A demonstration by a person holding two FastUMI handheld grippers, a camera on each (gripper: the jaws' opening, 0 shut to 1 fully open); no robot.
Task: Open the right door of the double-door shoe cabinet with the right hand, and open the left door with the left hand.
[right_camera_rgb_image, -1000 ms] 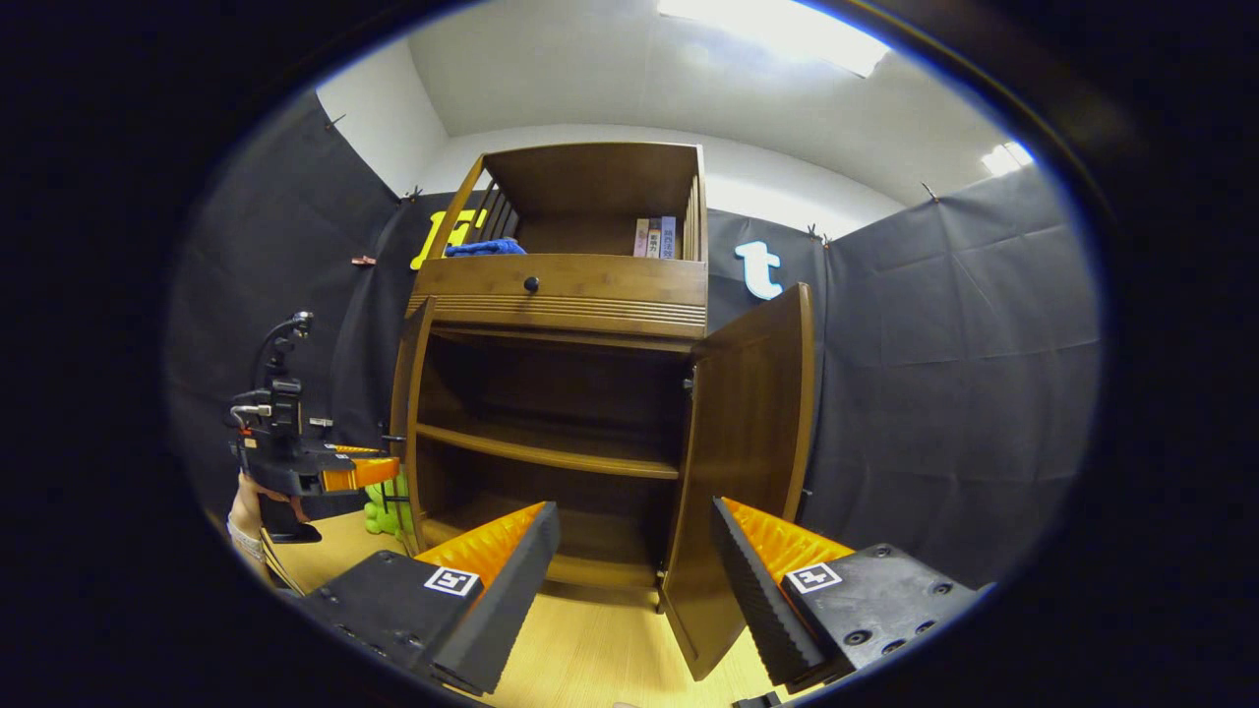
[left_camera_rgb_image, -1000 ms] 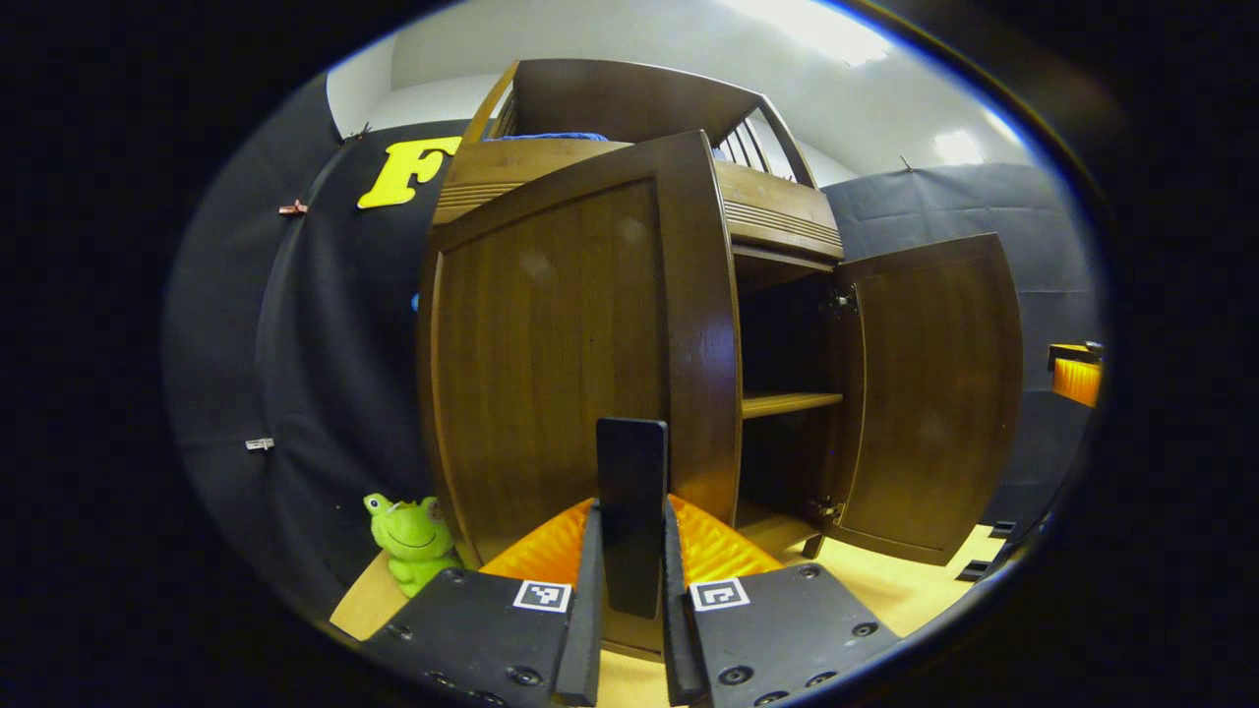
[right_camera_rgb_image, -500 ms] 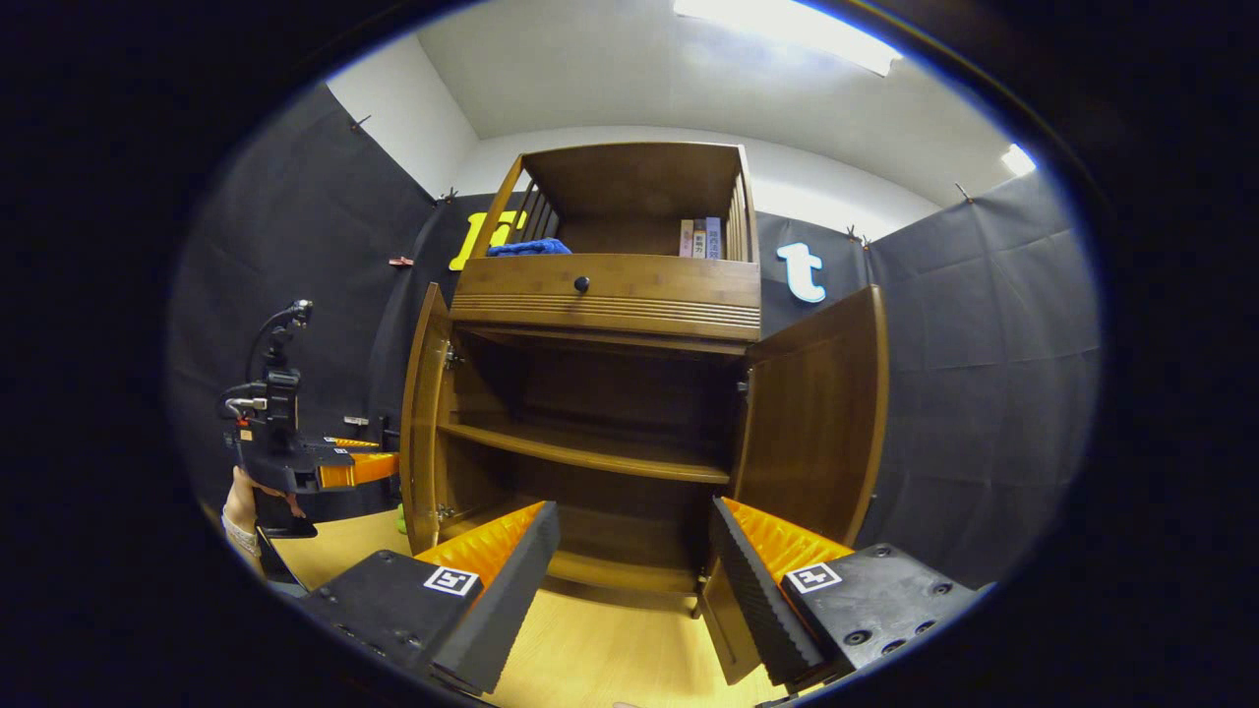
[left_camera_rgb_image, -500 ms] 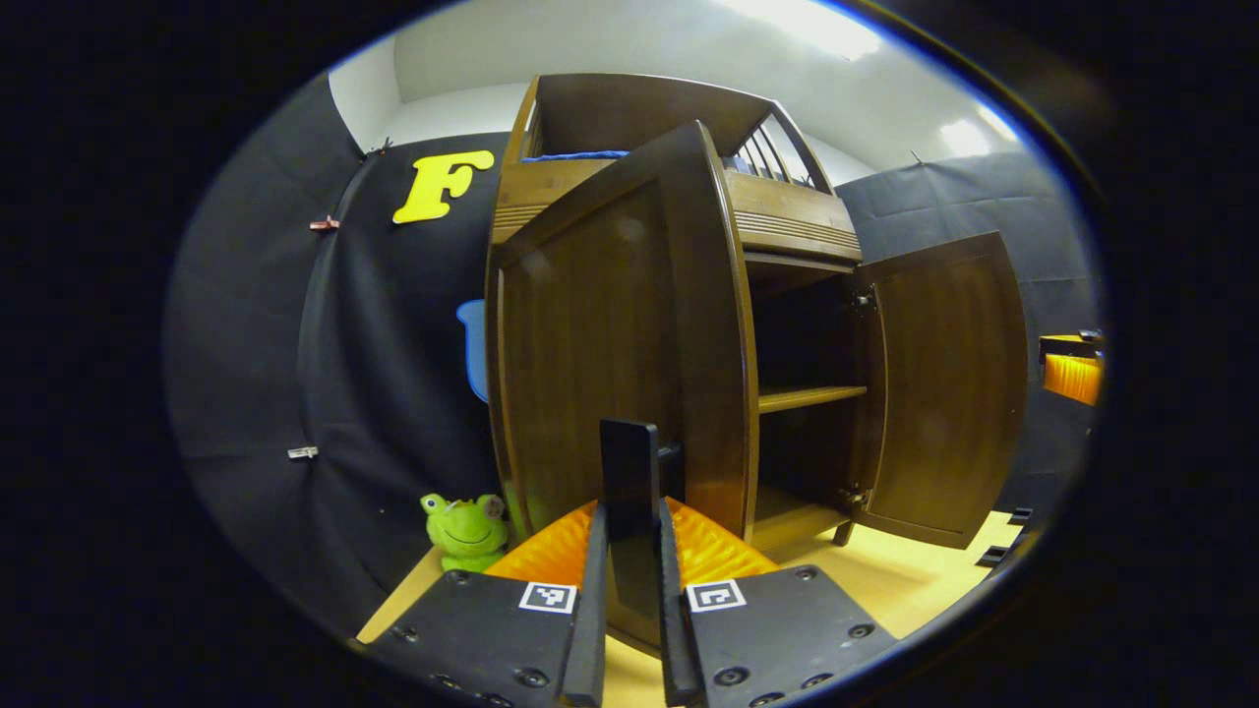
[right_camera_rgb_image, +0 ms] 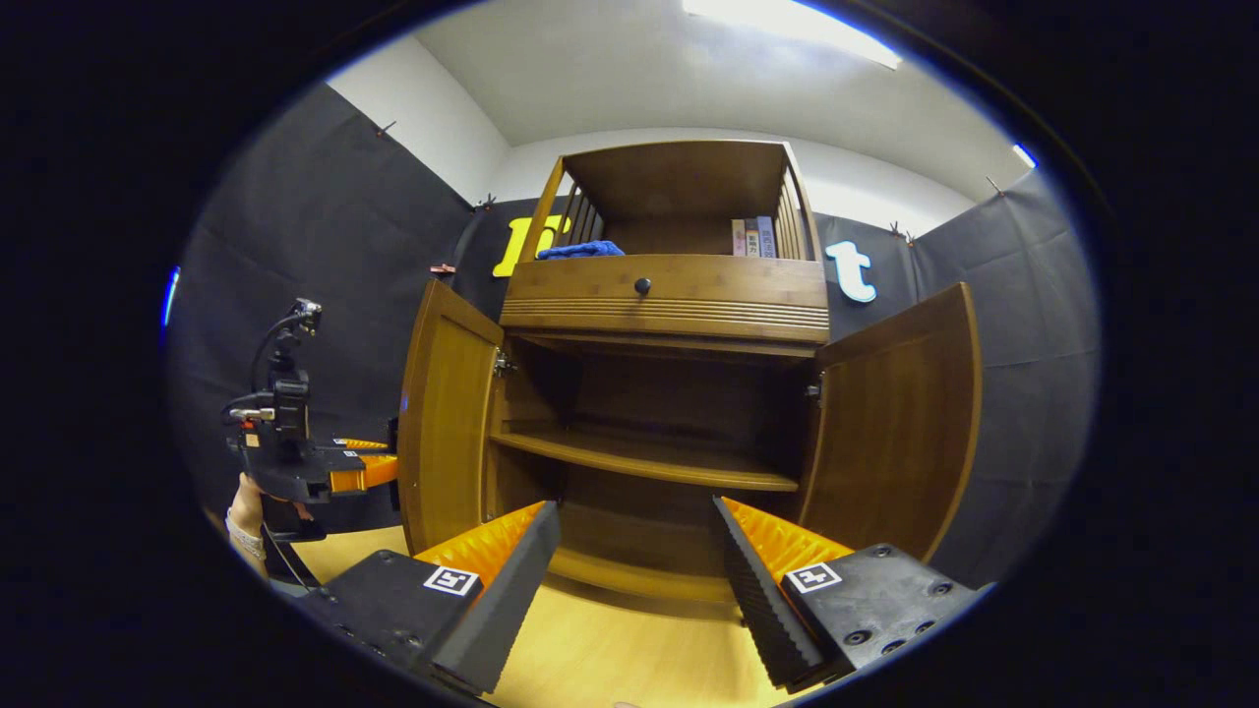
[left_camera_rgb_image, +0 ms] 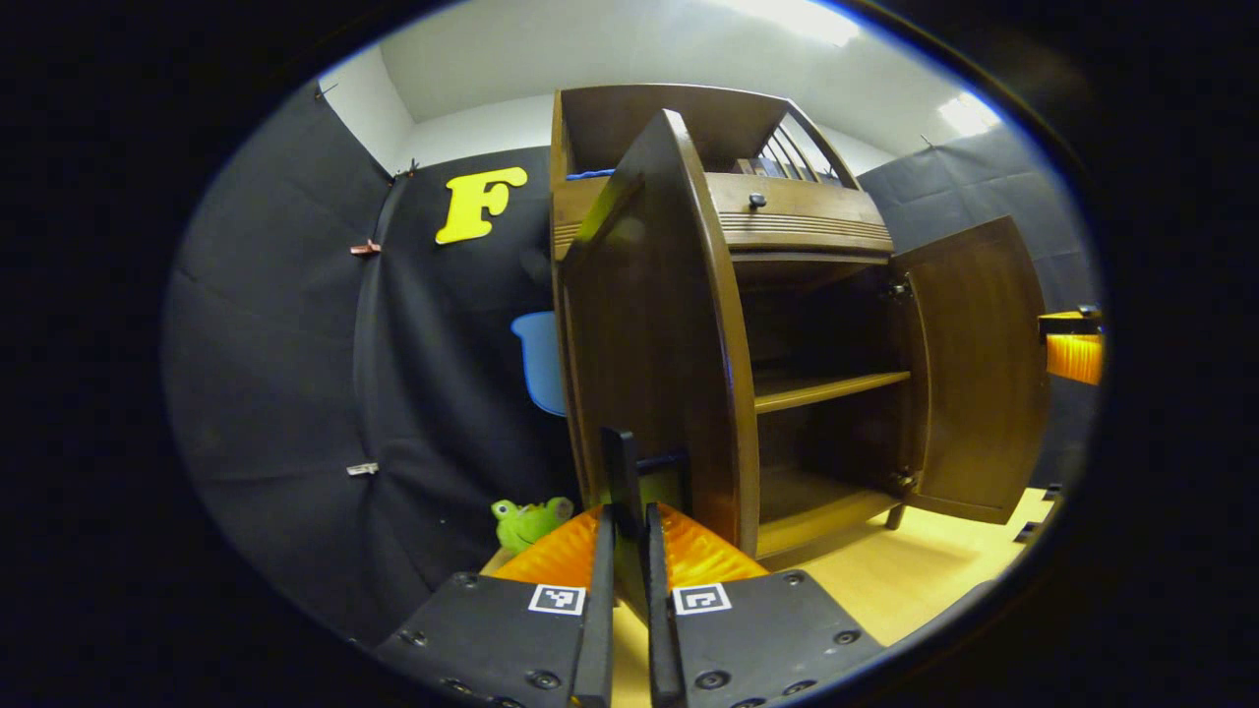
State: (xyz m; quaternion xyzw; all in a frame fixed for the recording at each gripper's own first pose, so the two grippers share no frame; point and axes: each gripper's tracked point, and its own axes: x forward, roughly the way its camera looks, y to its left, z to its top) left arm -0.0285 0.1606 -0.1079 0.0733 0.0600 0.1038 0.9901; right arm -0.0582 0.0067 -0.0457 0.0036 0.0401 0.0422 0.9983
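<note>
The brown wooden shoe cabinet (right_camera_rgb_image: 664, 295) stands with both doors swung out. In the right gripper view the left door (right_camera_rgb_image: 443, 413) and the right door (right_camera_rgb_image: 900, 423) flank the bare shelves. My right gripper (right_camera_rgb_image: 634, 580) is open, in front of the cabinet's middle, touching nothing. In the left gripper view the left door (left_camera_rgb_image: 654, 324) is seen almost edge-on. My left gripper (left_camera_rgb_image: 628, 516) is shut on that door's dark flat handle (left_camera_rgb_image: 622, 467). The right door (left_camera_rgb_image: 984, 364) stands open farther off. A hand holds the left gripper (right_camera_rgb_image: 295, 462) beside the left door.
A green frog plush (left_camera_rgb_image: 526, 521) sits on the floor by the cabinet's left side, behind the open door. A drawer with a dark knob (right_camera_rgb_image: 642, 286) is above the doors. A blue cloth (right_camera_rgb_image: 580, 250) and books (right_camera_rgb_image: 752, 236) lie on top. The floor (right_camera_rgb_image: 610, 659) is pale wood.
The left door has swung farther out with my left gripper on its handle. In the right gripper view the cabinet has shifted right and both doors now stand wide; the right gripper stayed open.
</note>
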